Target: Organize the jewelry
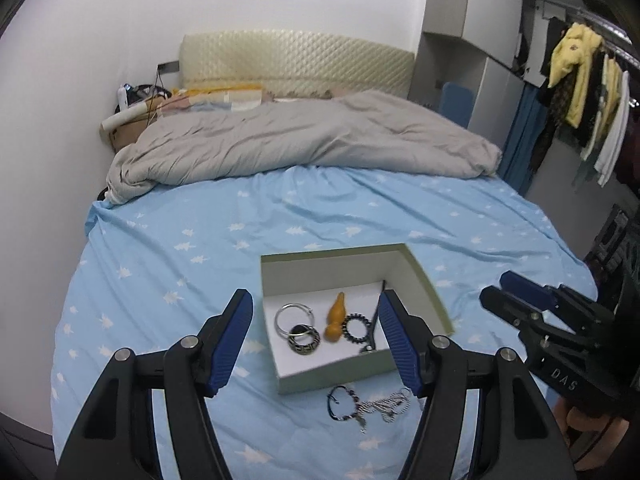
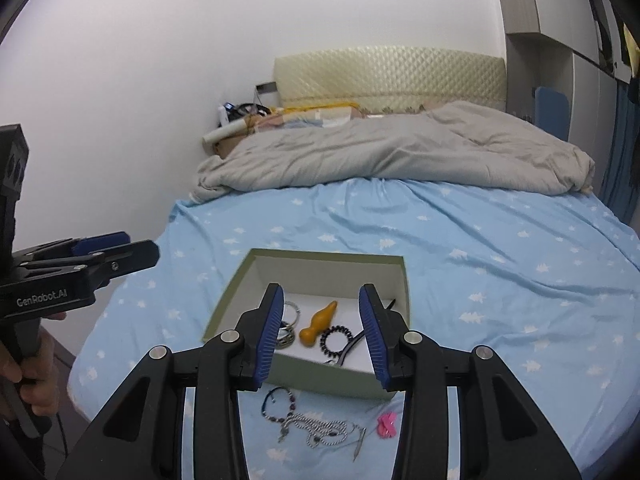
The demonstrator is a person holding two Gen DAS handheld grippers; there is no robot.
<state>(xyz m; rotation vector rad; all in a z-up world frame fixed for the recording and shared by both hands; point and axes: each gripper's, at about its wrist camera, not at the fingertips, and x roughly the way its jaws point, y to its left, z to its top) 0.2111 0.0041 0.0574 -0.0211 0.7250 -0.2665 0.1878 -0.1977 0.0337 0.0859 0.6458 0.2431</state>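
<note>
Beside the pale green box [image 2: 236, 292] on the white-tree-patterned light blue bedsheet [image 2: 500, 248] lies a pink clip [image 2: 386, 424]; inside, an orange gourd pendant [image 2: 318, 323].

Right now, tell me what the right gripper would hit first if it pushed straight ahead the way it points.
Probably the open box. The right gripper is open and empty, aimed down into it, so its fingers would likely land among the orange gourd and black beaded ring inside. Depth is hard to judge in this view.

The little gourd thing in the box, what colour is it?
Orange-yellow gourd; clearest in the right wrist view.
</note>
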